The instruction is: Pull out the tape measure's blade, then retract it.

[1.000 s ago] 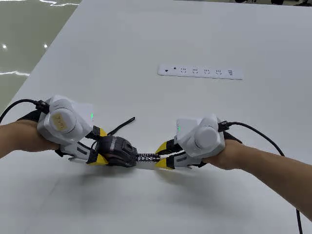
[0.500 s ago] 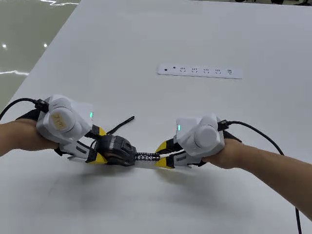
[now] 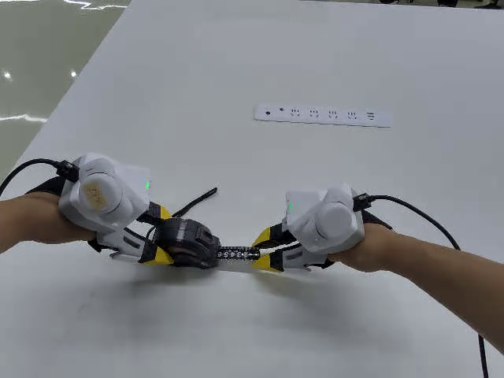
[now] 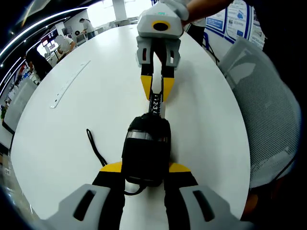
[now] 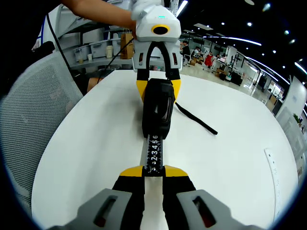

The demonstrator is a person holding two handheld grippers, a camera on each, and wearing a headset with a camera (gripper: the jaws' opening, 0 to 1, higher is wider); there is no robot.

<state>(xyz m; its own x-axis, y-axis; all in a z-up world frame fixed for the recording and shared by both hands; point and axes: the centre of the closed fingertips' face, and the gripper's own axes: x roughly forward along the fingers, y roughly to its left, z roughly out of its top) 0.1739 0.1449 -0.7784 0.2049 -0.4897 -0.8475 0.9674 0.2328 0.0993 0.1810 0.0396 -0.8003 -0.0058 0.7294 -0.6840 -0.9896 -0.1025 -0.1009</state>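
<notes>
left gripper: clenched on the tape measure, its flanks covered by the jaws.
right gripper: grasping the blade end; its tip is hidden between the jaws.
blade: short numbered stretch, spanning between both grippers.
strap: lies just beside the left gripper.

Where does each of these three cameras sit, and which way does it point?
Head view: on the person's headset, looking down at the white table; both forearms, left tongs and right tongs show.
Left gripper view: on the left tongs, looking along its jaws, shut on the tape measure, toward the right tongs.
Right gripper view: on the right tongs, looking along its jaws, shut on the blade, toward the left tongs.
Shared: the gripper views face each other across the tape measure.
</notes>
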